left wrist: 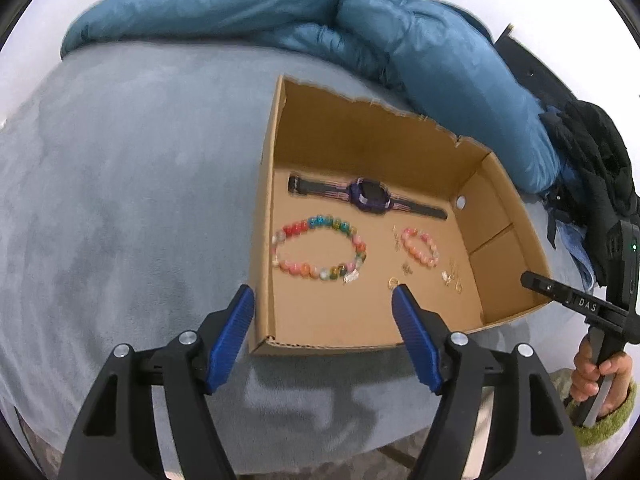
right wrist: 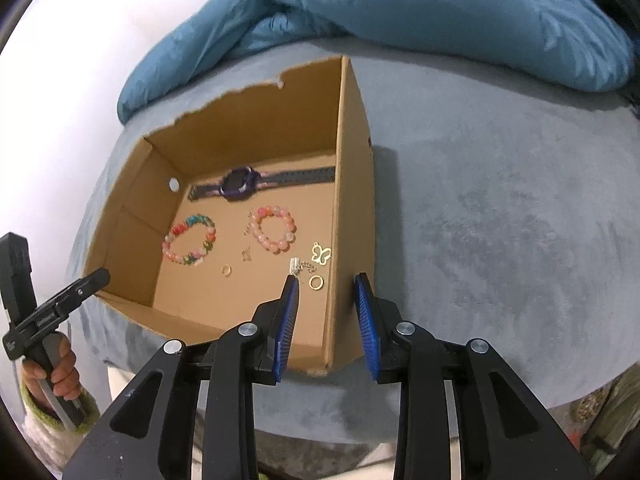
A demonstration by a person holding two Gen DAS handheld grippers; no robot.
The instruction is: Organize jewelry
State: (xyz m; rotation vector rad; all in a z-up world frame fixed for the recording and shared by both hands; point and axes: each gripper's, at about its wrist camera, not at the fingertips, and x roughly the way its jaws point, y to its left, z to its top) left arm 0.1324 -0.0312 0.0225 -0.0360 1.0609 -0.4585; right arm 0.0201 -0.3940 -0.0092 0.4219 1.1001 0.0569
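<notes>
Both tongs, left tongs (left wrist: 323, 294) spread wide and right tongs (right wrist: 326, 282) narrower, are hovering empty over the cardboard box (left wrist: 267, 184).
Inside that box are lying a watch (left wrist: 366, 196), two bead bracelets (left wrist: 318, 254) and what seem small gold rings (right wrist: 316, 282).

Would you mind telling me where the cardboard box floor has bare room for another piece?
The near strip of the cardboard box floor, between the front wall and the gold rings, is bare. The middle is crowded: the large beaded bracelet, small pink bracelet, charms and purple watch.
</notes>
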